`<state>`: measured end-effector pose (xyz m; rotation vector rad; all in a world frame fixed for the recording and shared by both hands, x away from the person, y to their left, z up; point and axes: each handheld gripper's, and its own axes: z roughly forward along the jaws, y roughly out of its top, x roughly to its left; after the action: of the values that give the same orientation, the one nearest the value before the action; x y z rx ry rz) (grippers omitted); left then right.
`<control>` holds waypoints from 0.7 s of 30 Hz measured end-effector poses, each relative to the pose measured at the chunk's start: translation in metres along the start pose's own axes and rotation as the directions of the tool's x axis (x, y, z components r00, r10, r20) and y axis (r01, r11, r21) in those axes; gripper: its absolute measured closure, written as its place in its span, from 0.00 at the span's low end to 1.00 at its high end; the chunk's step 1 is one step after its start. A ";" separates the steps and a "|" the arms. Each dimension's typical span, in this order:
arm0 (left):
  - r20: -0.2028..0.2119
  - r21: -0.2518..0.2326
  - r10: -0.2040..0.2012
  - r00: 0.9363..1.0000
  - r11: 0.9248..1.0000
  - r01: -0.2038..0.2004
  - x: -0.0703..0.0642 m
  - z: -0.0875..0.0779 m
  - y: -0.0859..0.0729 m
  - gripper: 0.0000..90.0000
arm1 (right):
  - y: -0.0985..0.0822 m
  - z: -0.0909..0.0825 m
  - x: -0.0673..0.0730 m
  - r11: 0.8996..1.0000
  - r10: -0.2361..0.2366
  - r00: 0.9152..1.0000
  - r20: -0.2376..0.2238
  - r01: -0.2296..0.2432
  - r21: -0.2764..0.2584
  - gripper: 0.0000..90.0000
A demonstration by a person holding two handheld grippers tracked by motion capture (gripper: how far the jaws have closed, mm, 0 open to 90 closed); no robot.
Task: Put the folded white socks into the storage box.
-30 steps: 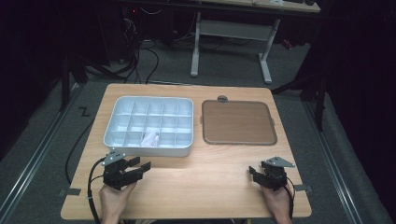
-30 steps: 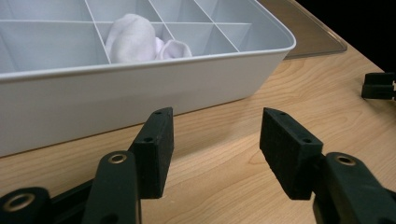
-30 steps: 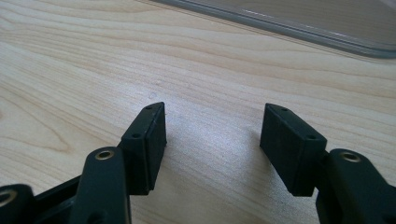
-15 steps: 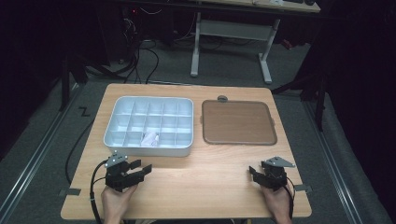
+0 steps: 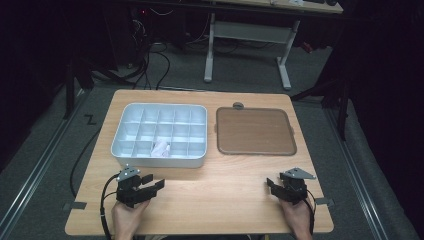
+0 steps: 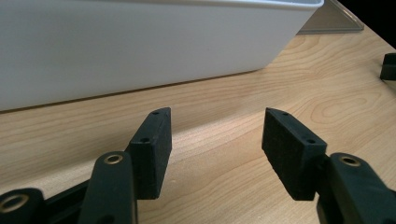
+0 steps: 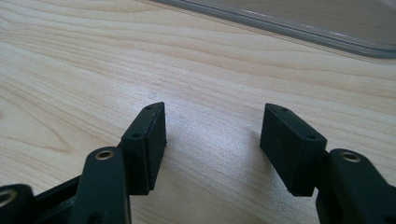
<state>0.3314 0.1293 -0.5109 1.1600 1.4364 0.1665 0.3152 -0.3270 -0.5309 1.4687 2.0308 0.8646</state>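
My left gripper point(image 5: 154, 182) rests low over the wooden table point(image 5: 215, 200) near its front left, just in front of the white compartment tray point(image 5: 120, 135). Its jaws stand open with only bare wood between them point(image 6: 217, 121), and the tray's white wall point(image 6: 140, 42) rises close ahead. My right gripper point(image 5: 272, 184) sits at the front right, a little short of the brown flat tray point(image 5: 255, 131). It is open too, with nothing between its fingers point(image 7: 215, 116). A small crumpled white item point(image 5: 161, 148) lies in one front compartment of the white tray.
The brown tray's grey rim point(image 7: 303, 23) crosses the top of the right gripper view. A small round grey piece point(image 5: 238, 105) lies behind the brown tray. Beyond the table stand a desk frame point(image 5: 245, 35) and floor cables point(image 5: 155, 60).
The left gripper has shifted very slightly on the table. The right gripper has kept still. Both stay open and hold nothing.
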 end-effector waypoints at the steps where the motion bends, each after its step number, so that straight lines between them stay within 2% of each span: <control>1: -0.002 -0.001 -0.002 1.000 1.000 0.002 0.000 0.001 -0.001 0.48 | 0.000 0.000 0.000 1.000 0.000 1.000 0.000 0.000 0.000 0.46; 16: -0.033 0.025 0.031 0.999 0.999 -0.030 0.006 0.012 -0.016 0.47 | 0.000 0.000 0.000 1.000 0.000 1.000 0.000 0.000 0.000 0.46; 21: -0.046 0.030 0.073 0.996 0.997 -0.072 0.006 0.017 -0.022 0.46 | 0.000 0.000 0.000 1.000 0.000 1.000 0.000 0.000 0.000 0.46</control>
<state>0.3348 0.1142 -0.5342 1.2394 1.4430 0.2258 0.3152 -0.3270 -0.5309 1.4692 2.0307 0.8644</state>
